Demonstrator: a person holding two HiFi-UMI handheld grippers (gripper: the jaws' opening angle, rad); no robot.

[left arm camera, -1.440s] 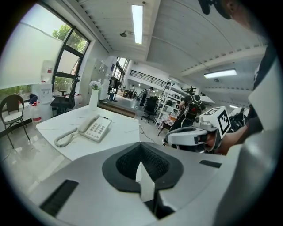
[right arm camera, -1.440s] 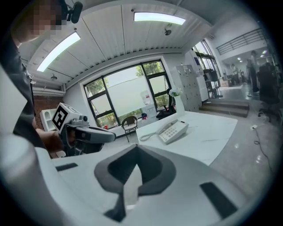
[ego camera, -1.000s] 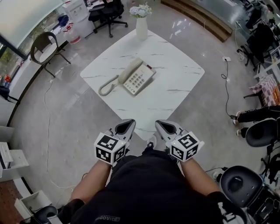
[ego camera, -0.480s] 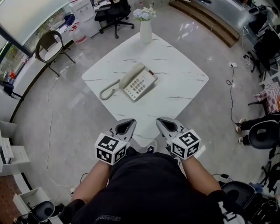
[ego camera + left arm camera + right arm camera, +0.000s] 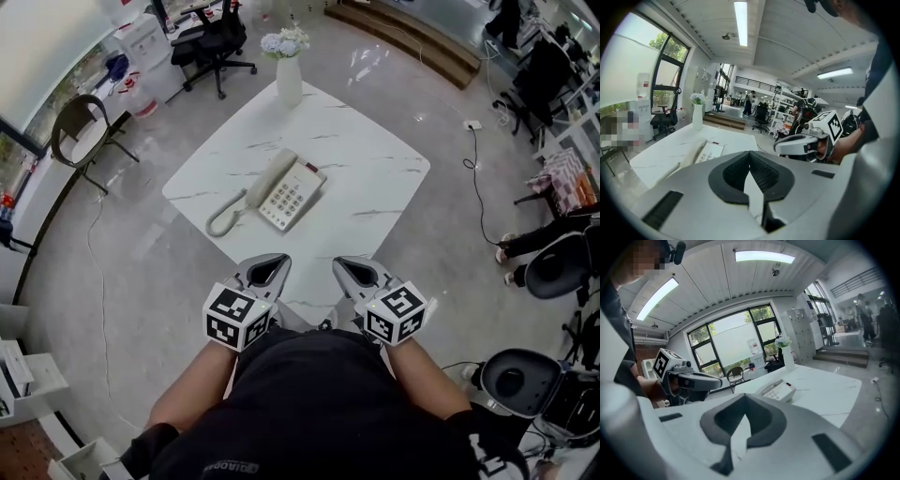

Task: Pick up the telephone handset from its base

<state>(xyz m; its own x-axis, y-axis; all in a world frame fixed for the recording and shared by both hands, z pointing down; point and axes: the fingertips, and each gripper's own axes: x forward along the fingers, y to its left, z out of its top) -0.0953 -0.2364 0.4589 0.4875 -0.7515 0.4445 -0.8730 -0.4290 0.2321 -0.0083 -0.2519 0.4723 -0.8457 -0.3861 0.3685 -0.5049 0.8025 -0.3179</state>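
A cream telephone [image 5: 289, 195] sits on the white marble table [image 5: 375, 159]. Its handset [image 5: 265, 178] rests in the cradle along the base's left side, and a coiled cord [image 5: 221, 217] trails off to the left. Both grippers are held side by side close to the body, at the table's near edge and well short of the phone. The left gripper [image 5: 268, 269] is shut and empty, and so is the right gripper [image 5: 352, 271]. In the left gripper view the phone [image 5: 709, 151] lies ahead beyond the shut left gripper [image 5: 750, 153]. In the right gripper view the phone [image 5: 780, 390] lies ahead of the right gripper [image 5: 745, 398].
A white vase of flowers [image 5: 289, 77] stands at the table's far corner. A brown chair [image 5: 78, 136] and a black office chair [image 5: 211, 37] stand off to the far left. Black chairs [image 5: 511, 380] and a floor cable [image 5: 478, 183] are on the right.
The person has come closer to the table: the phone sits lower and nearer in the head view, and both shut grippers now reach the table's near edge.
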